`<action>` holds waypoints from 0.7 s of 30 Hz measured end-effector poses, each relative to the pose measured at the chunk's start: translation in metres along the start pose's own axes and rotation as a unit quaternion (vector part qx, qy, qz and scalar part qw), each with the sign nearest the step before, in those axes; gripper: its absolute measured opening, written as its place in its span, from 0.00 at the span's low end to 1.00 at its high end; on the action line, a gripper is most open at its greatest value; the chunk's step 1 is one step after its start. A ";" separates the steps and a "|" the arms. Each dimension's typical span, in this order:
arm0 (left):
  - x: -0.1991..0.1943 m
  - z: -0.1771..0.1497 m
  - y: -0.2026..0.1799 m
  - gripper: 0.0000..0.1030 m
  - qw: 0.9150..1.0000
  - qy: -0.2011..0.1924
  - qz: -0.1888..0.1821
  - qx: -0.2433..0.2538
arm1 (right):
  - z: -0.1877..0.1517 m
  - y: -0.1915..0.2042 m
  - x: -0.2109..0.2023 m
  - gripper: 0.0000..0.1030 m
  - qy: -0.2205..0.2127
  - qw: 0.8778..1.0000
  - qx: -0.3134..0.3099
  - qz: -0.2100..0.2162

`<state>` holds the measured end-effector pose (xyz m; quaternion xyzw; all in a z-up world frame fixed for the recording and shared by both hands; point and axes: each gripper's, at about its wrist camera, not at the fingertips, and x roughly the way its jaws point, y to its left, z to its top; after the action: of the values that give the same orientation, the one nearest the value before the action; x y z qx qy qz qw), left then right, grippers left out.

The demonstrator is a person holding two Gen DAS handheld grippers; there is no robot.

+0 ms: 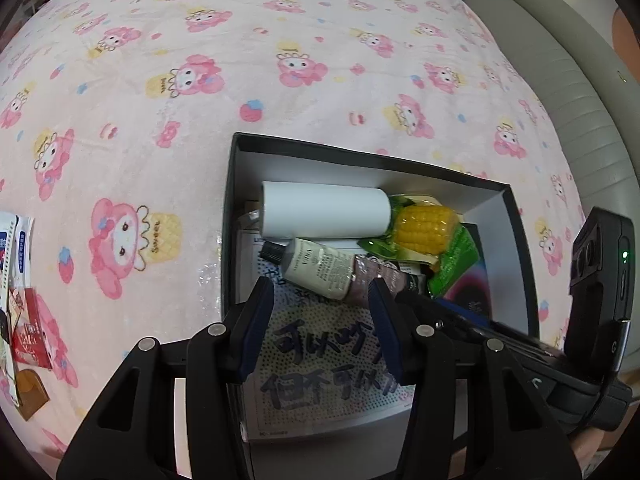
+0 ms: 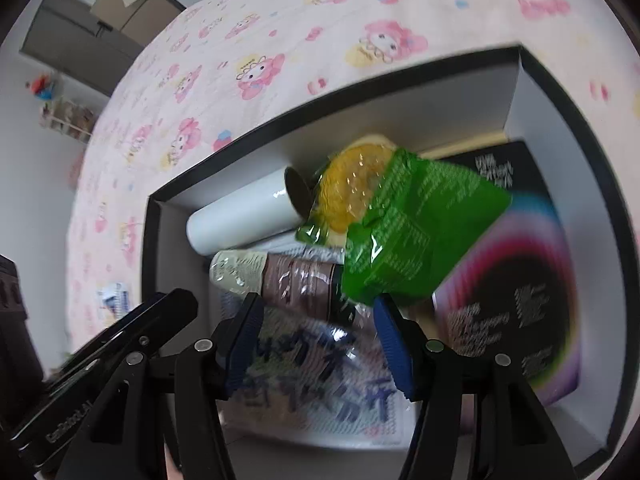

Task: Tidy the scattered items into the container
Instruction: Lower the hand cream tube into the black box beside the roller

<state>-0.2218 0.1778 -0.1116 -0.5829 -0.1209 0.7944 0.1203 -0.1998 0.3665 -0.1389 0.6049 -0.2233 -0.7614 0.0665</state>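
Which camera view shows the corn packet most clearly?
The left wrist view: the corn packet is sharp there, its yellow kernels plain, lying in the box. In the right wrist view it is blurred, and its green wrapper hides much of the cob.

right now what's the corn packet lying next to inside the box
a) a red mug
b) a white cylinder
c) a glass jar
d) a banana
b, the corn packet lies in the black box with its end against the white cylinder, and none of the other options shows there.
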 end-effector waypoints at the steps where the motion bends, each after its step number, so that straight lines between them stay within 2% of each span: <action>1: 0.000 0.000 -0.001 0.49 1.000 0.001 -0.004 0.003 | -0.001 -0.002 -0.001 0.52 0.001 1.000 0.004 0.004; 4: 0.002 0.003 -0.003 0.49 1.000 0.002 -0.001 0.001 | -0.005 -0.007 -0.003 0.52 0.005 1.000 0.014 0.016; 7: 0.001 0.005 0.004 0.48 1.000 -0.002 -0.009 -0.021 | -0.002 -0.008 0.002 0.50 0.013 0.999 0.024 0.037; 10: -0.004 0.006 0.014 0.48 0.999 -0.003 -0.019 -0.033 | 0.000 0.001 0.005 0.47 0.014 0.998 0.011 0.064; 12: -0.006 0.006 0.017 0.48 0.999 -0.001 -0.019 -0.032 | 0.001 0.008 0.006 0.47 0.012 0.998 -0.001 0.067; 15: -0.004 0.005 0.014 0.48 0.999 0.002 -0.025 -0.021 | -0.003 0.013 0.001 0.47 -0.001 0.999 -0.013 0.038; 18: 0.005 0.003 0.005 0.48 0.999 0.020 -0.047 -0.001 | -0.014 0.012 -0.021 0.47 -0.038 0.999 -0.017 -0.021; 20: 0.017 0.002 -0.002 0.49 0.997 0.042 -0.065 0.004 | -0.019 0.003 -0.034 0.47 -0.061 0.997 0.001 -0.055; 21: 0.021 0.002 -0.007 0.51 0.997 0.047 -0.058 0.010 | -0.021 -0.001 -0.039 0.47 -0.072 0.995 0.009 -0.069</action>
<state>-0.2292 0.1912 -0.1280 -0.6104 -0.1407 0.7590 0.1776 -0.1693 0.3770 -0.1080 0.5628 -0.1926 -0.8038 -0.0081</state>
